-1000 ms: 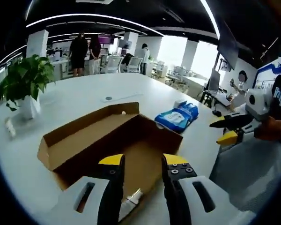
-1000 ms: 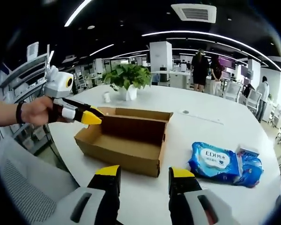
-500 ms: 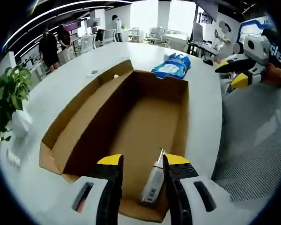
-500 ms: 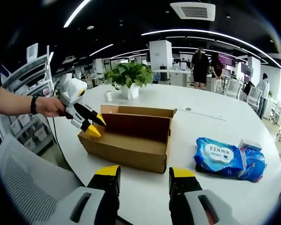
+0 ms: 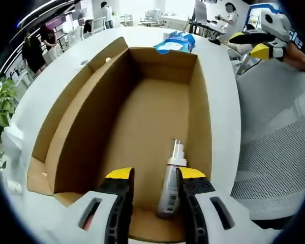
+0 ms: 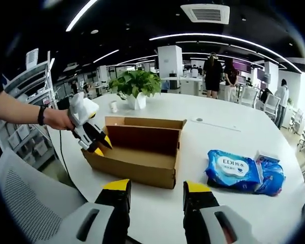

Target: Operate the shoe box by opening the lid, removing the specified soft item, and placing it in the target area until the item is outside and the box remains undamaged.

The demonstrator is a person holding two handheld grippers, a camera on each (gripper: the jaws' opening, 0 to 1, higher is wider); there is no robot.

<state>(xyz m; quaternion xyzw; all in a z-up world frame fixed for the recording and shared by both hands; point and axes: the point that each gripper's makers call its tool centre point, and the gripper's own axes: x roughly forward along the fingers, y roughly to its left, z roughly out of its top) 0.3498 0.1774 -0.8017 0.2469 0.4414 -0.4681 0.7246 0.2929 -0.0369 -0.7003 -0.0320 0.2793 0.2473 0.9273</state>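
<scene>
An open brown cardboard box [image 5: 142,107] lies under my left gripper [image 5: 156,175], which is open and points down into its near end. A small white bottle [image 5: 172,178] with a pump top lies on the box floor, showing between the yellow jaw tips, close to the right one. In the right gripper view the box [image 6: 137,152] sits on the white table, and a hand holds the left gripper [image 6: 102,147] at its left end. My right gripper [image 6: 156,187] is open, hanging off the table's near edge with nothing between its jaws; it also appears far off as the right gripper [image 5: 249,43].
A blue wipes pack [image 6: 234,170] lies on the table right of the box, and beyond the box's far end as the wipes pack [image 5: 175,41]. A potted plant [image 6: 137,84] stands behind the box. A grey mesh chair [image 5: 274,142] is beside the table. People stand far back.
My left gripper has come in closer and lower over the box's near end, so the bottle now lies between its jaws. The right gripper has hardly moved.
</scene>
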